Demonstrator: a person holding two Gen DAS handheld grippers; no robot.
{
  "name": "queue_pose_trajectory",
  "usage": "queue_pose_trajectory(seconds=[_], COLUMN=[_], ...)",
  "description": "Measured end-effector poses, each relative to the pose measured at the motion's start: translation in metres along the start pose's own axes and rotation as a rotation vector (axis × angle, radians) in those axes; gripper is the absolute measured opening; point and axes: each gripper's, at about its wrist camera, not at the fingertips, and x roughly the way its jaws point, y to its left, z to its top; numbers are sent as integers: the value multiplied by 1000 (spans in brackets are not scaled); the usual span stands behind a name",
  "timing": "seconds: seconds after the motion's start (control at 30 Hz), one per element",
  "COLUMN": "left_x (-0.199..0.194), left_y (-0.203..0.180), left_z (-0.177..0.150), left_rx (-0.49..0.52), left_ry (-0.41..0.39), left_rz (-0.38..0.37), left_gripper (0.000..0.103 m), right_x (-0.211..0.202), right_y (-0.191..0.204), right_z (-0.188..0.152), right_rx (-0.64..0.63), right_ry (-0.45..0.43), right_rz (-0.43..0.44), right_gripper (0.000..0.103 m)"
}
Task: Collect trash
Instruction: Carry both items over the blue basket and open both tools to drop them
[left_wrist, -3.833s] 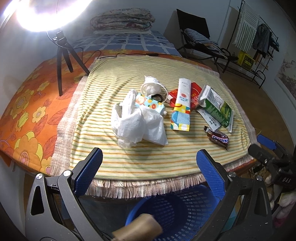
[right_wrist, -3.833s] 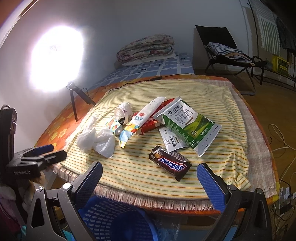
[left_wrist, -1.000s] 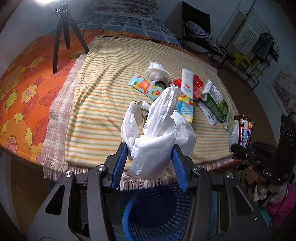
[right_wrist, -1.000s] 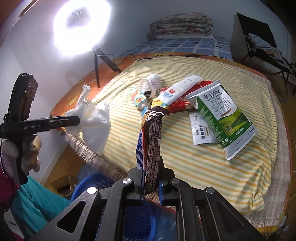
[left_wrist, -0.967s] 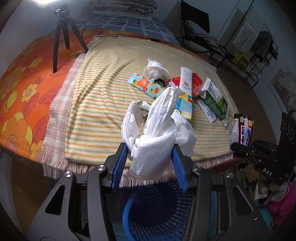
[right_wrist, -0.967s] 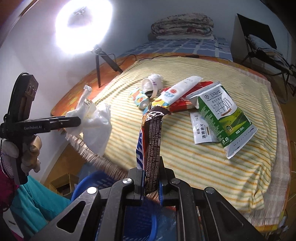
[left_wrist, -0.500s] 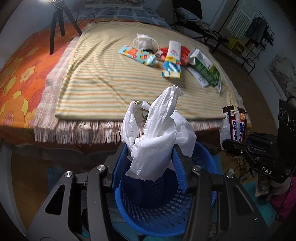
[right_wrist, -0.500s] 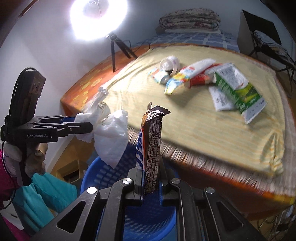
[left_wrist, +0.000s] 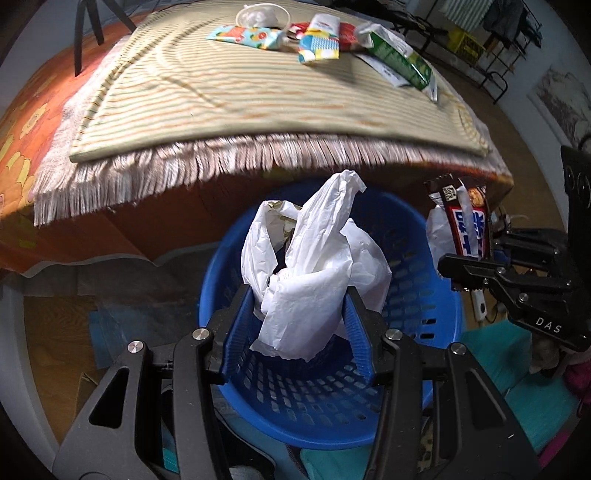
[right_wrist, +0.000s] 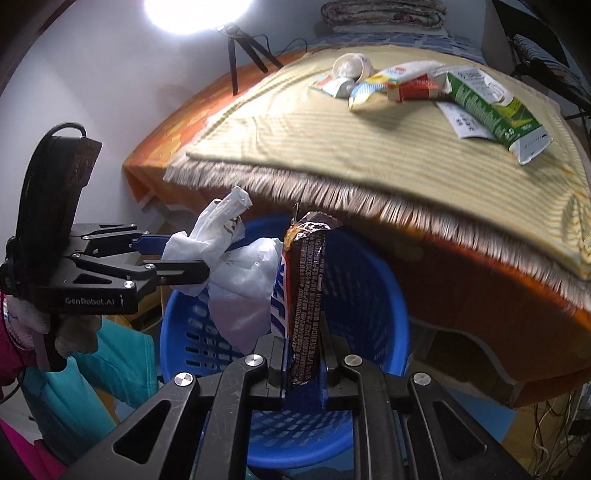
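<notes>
One crumpled white plastic bag (left_wrist: 310, 273) (translucent, knotted)

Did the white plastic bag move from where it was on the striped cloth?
Yes. The white plastic bag has left the striped cloth; the left gripper now holds it past the fringed edge, over the blue basket.

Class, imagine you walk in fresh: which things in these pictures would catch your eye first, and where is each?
First, the crumpled white plastic bag clamped in the left gripper, right above the blue basket on the floor by the bed's fringed edge. Next, the chocolate bar wrapper standing upright in the right gripper over the same basket. Behind, cartons and wrappers lie on the striped blanket.
</notes>
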Motion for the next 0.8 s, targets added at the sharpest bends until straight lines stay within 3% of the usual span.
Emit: queue_pose_trajectory(seconds=[0.17,0.23,0.33,0.4,0.6,0.8], left_x=[8,10,11,10,8,6], left_y=[-3,-4,-4,-1,4,3], left_z=[-4,-4,-3,-2,-3,-1], left_rx=[13,19,19,14,5,2], left_ry=[27,26,15,14,22,7], left_rz=[6,14,25,28,35,42], left_gripper=[52,54,66,66,66,75], right_x=[3,4,4,4,3,1], right_y=[-1,-1,-4,-6,-12,-12], right_z=[-5,-5,-6,-6,-7,-7], right_rx=[8,14,31,46,80,87], right_ry=[10,8,2,-2,-1,-9], right_rz=[-6,-13,-29,-35,-51,-82], right_gripper=[15,25,48,66,82,90])
